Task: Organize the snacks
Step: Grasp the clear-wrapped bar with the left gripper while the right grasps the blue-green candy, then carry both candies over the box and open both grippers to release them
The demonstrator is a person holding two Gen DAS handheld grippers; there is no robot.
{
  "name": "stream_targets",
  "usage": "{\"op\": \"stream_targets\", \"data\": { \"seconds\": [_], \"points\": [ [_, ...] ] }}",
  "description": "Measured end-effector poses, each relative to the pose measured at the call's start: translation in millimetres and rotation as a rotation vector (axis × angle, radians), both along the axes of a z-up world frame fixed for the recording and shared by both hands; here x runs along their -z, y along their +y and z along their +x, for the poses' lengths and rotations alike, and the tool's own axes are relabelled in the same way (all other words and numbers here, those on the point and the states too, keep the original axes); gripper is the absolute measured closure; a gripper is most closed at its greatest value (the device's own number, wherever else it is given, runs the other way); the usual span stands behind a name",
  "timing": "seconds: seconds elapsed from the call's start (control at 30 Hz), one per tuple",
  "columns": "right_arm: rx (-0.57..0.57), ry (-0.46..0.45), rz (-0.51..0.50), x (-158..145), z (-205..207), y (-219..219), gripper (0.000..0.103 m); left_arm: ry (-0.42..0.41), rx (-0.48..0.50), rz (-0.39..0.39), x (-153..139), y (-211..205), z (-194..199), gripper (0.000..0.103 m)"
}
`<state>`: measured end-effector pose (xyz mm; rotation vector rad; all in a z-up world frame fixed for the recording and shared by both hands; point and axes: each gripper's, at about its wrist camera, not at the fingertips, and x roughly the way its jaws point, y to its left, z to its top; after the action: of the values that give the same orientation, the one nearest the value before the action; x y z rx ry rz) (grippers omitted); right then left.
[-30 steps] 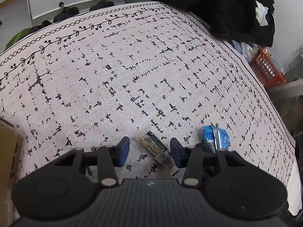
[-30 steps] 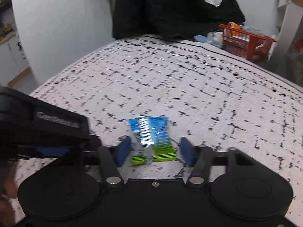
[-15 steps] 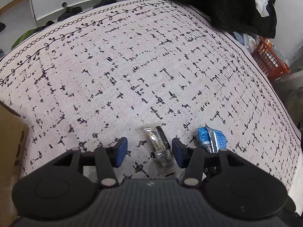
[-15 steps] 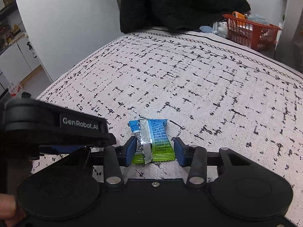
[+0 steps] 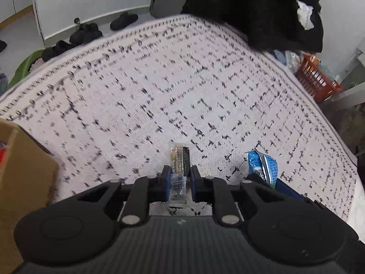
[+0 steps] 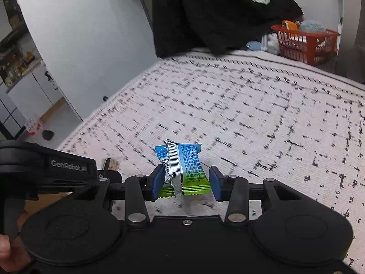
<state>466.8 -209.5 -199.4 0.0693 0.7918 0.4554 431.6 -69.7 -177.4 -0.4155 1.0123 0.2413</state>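
A clear-wrapped dark snack bar (image 5: 180, 157) sticks out forward from my left gripper (image 5: 180, 180), whose blue pads press on its near end; it is shut on the bar just above the patterned rug (image 5: 159, 91). The same bar shows as a small pale end (image 6: 110, 164) in the right wrist view. A blue and green snack packet (image 6: 182, 164) stands tilted between the pads of my right gripper (image 6: 186, 183), which is shut on its lower part and holds it off the rug. In the left wrist view this packet (image 5: 262, 166) hangs at the right.
A brown cardboard box (image 5: 22, 171) stands at the left, close to my left gripper. An orange basket (image 6: 305, 43) and a black garment (image 6: 216, 11) lie past the rug's far edge. Dark shoes (image 5: 86, 32) sit on the floor beyond the rug.
My left jaws have closed on the snack bar and raised it from the rug. The right gripper has risen with the blue and green packet and tipped it upward.
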Motion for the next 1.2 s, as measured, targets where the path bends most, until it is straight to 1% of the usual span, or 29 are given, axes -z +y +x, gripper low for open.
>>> {"op": "stream_targets", "data": {
  "seconds": [0.17,0.27,0.67,0.8,0.97,1.2],
  "points": [
    [-0.037,-0.04,0.012,-18,-14,11,0.061,-0.039,-0.011,0.008,-25,11,-14,0.086],
    [-0.057,-0.073,-0.001,-30,-24,17,0.061,-0.056,-0.019,0.006,-37,19,-25,0.086],
    [-0.077,-0.128,0.017,-62,-59,41,0.061,-0.11,-0.054,0.02,-79,55,-79,0.086],
    [-0.106,-0.161,0.021,-75,-75,52,0.061,-0.113,-0.076,0.019,-87,69,-101,0.086],
    [-0.127,-0.176,0.017,-84,-87,64,0.061,-0.109,-0.098,0.026,-98,87,-126,0.086],
    [-0.162,-0.161,0.01,-87,-109,90,0.061,-0.103,-0.117,0.031,-112,112,-158,0.086]
  ]
}}
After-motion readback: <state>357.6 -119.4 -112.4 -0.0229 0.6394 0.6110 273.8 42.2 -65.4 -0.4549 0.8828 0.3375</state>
